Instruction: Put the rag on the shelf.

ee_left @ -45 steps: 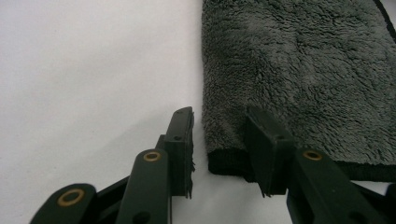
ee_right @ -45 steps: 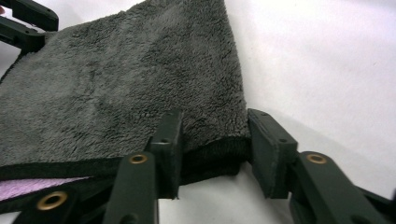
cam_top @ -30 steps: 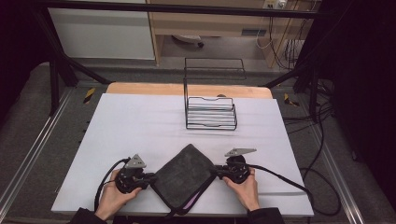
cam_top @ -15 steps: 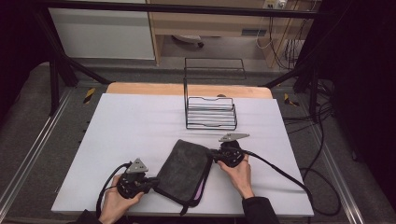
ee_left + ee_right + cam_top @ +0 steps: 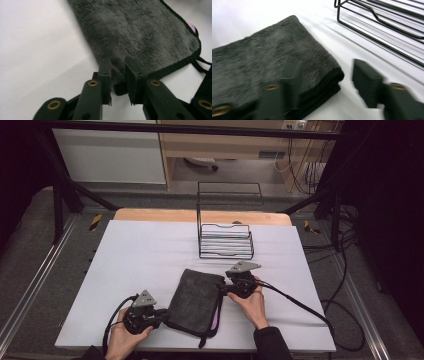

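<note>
Lying folded on white table sheet [image 5: 150, 250]: dark grey fleecy cloth with black binding [image 5: 195, 300], near front edge, well short of black wire rack [image 5: 225, 240]. Left gripper [image 5: 117, 82] set at cloth's near corner; jaws narrowly parted, just opened, corner seen between pads, pads not pressed. Right gripper [image 5: 324, 82] at cloth's far right corner; jaws just opened, wide, blurred; nothing held.

Overhead light fell evenly on the white table [image 5: 150, 265], which glared brightly while the surroundings sank into near-black. In the right gripper view the jaws smeared with motion blur (the wire rack [image 5: 387, 22] behind stayed sharper). The left gripper view held the dark towel [image 5: 140, 37] soft, slightly unfocused, with faint shadows.
</note>
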A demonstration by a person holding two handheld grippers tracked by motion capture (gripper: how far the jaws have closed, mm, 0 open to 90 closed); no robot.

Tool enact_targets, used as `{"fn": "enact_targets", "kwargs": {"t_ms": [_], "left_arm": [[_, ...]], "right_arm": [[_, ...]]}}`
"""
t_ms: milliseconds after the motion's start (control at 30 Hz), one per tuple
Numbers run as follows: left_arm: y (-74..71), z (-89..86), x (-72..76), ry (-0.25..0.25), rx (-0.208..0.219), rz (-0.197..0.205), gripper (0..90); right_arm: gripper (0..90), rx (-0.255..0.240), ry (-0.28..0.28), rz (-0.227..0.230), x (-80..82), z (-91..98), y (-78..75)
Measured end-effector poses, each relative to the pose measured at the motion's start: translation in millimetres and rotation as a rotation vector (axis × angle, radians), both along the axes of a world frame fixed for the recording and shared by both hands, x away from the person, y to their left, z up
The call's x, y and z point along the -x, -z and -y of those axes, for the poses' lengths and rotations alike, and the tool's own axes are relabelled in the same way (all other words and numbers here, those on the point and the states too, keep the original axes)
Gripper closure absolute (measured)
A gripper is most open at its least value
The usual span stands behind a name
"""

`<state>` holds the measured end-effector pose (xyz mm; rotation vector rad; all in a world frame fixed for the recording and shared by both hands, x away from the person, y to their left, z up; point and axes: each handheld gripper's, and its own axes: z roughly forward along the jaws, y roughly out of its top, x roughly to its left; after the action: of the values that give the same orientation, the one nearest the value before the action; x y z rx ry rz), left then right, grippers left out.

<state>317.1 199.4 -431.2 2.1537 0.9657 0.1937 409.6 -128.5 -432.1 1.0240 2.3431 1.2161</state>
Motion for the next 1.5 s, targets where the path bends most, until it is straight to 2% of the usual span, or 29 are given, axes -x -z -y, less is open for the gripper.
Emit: {"fn": "enact_targets", "kwargs": {"t_ms": [33, 67, 133, 200, 233, 267, 300, 333, 367, 400, 500, 567, 667, 833, 867, 967, 1000, 1033, 1133, 1233, 1333, 1433, 1467, 1500], "left_arm": [[0.0, 0.0, 0.0, 0.000, 0.000, 0.000, 72.5], [-1.0, -1.8, -1.0, -0.007, 0.000, 0.002, 72.5], [-0.9, -4.1, -2.8, -0.022, 0.004, -0.005, 68.7], [0.3, -4.9, -4.4, -0.026, 0.003, -0.015, 64.0], [1.1, -4.3, -4.6, -0.023, 0.005, -0.019, 64.0], [2.0, -3.0, -4.6, -0.020, 0.003, -0.026, 64.0], [3.1, -1.6, -4.8, -0.015, -0.004, -0.031, 64.7], [4.3, -0.6, -5.1, -0.003, -0.008, -0.042, 64.7], [5.6, 0.5, -5.2, 0.008, -0.013, -0.053, 68.7], [6.5, 1.6, -5.0, 0.014, -0.019, -0.056, 68.7], [7.2, 3.3, -4.0, 0.022, -0.027, -0.063, 71.2], [8.7, 4.3, -3.4, 0.018, -0.028, -0.070, 72.2], [9.6, 6.7, -2.5, 0.005, -0.026, -0.081, 75.8], [9.4, 10.8, 0.1, -0.009, -0.046, -0.073, 80.9], [9.2, 11.5, 0.6, -0.011, -0.050, -0.069, 82.0], [9.3, 11.8, 0.7, -0.013, -0.048, -0.066, 84.0], [9.4, 11.6, 0.8, -0.014, -0.043, -0.068, 84.8], [9.4, 11.4, 0.8, -0.014, -0.042, -0.067, 84.8], [9.2, 11.5, 1.3, -0.018, -0.036, -0.067, 85.4], [8.3, 11.4, 2.3, -0.018, -0.032, -0.067, 85.9], [7.5, 11.4, 3.2, -0.017, -0.008, -0.081, 86.0], [5.7, 13.5, 5.9, -0.001, 0.034, -0.104, 86.0], [5.2, 15.6, 7.7, 0.003, 0.038, -0.103, 86.0], [5.0, 18.2, 9.8, 0.007, 0.036, -0.101, 85.9]], "right_arm": [[34.4, -0.004, -0.004, -0.001, 5.0, 1.2, -2.6], [34.4, -0.004, -0.004, -0.001, 5.0, 1.2, -2.6], [29.3, -0.036, -0.009, 0.002, 17.1, 3.8, -6.2], [25.5, -0.078, -0.013, -0.027, 35.5, 5.5, -5.4], [25.1, -0.080, -0.021, -0.041, 41.6, 5.1, -3.7], [25.1, -0.080, -0.021, -0.041, 41.6, 5.1, -3.7], [25.5, -0.071, -0.044, -0.062, 52.5, 2.9, -0.1], [25.5, -0.071, -0.044, -0.062, 52.5, 2.9, -0.1], [27.3, -0.084, -0.056, -0.087, 62.1, 0.0, 4.6], [27.3, -0.084, -0.056, -0.087, 62.1, 0.0, 4.6], [30.1, -0.085, -0.061, -0.127, 73.3, -4.9, 12.5], [32.6, -0.069, -0.061, -0.136, 79.1, -6.4, 17.0], [36.9, -0.075, -0.067, -0.152, 85.3, -9.1, 23.0], [46.0, -0.080, -0.076, -0.185, 86.6, -9.7, 24.1], [46.2, -0.080, -0.076, -0.202, 86.9, -10.3, 25.1], [48.5, -0.086, -0.061, -0.211, 87.6, -11.4, 25.9], [54.6, -0.090, -0.055, -0.214, 88.0, -11.7, 26.0], [54.6, -0.090, -0.055, -0.214, 88.0, -11.7, 26.0], [66.0, -0.112, -0.054, -0.240, 88.4, -12.5, 26.3], [77.5, -0.120, -0.086, -0.259, 84.3, -11.4, 24.6], [79.3, -0.112, -0.100, -0.270, 80.6, -10.3, 22.5], [80.3, -0.078, -0.103, -0.233, 75.2, -4.5, 14.6], [80.3, -0.078, -0.103, -0.233, 75.2, -4.5, 14.6], [80.3, -0.075, -0.100, -0.211, 73.6, -1.2, 9.6]]}}
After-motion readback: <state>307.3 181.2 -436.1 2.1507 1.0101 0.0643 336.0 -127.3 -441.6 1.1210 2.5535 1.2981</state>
